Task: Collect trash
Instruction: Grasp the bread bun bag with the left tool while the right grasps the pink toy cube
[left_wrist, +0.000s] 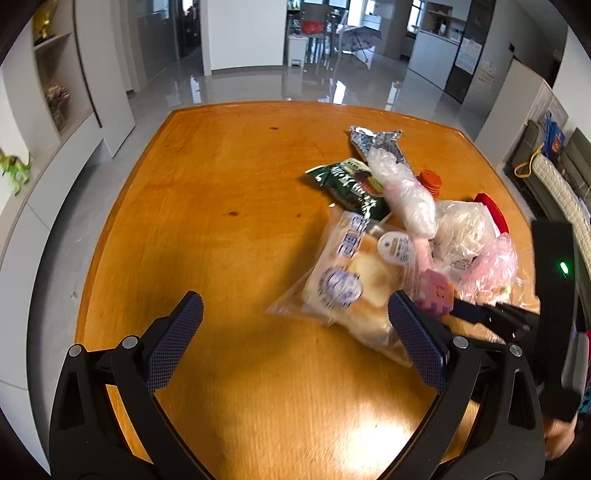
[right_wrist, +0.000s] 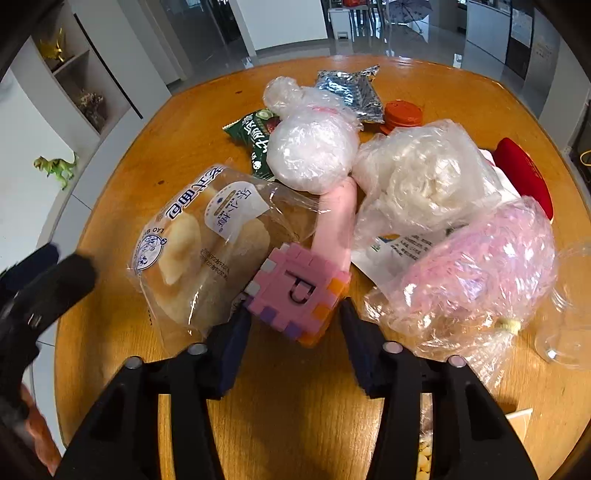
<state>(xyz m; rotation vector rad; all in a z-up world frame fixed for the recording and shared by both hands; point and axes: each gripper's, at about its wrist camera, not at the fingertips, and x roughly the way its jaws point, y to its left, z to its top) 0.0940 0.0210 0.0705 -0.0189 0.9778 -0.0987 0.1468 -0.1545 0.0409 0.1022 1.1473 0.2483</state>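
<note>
The right gripper (right_wrist: 293, 325) has its fingers set apart on either side of a pink foam puzzle-block cube with a black letter P (right_wrist: 298, 291). The pads sit at the cube's near corners and the foam does not look squeezed, so I judge it bracketed rather than firmly gripped. To do this step well, push the fingers a little further along the cube's flanks before closing, so that the pads bear on flat faces and not on the notched edges. Foam gives, so a light close should be enough.

Just left of the fingers, touching the cube, lies a clear plastic bag of pale bread rolls with blue print (right_wrist: 199, 254). Just right lies a crinkled clear bag stuffed with pink shreds (right_wrist: 476, 273). Keep both films out of the pads, or they will drag along. Beyond the fingertips a pink tube (right_wrist: 336, 221) runs away from the cube, with a knotted clear bag of white wadding (right_wrist: 417, 177), a dark green snack packet (right_wrist: 255, 136) and a silver foil wrapper (right_wrist: 351, 92) further out on the round orange wooden table (right_wrist: 295, 413).

The left gripper (left_wrist: 295, 310) is wide open and empty above the table. Its right finger (left_wrist: 413, 339) is over the bread bag's near end.
</note>
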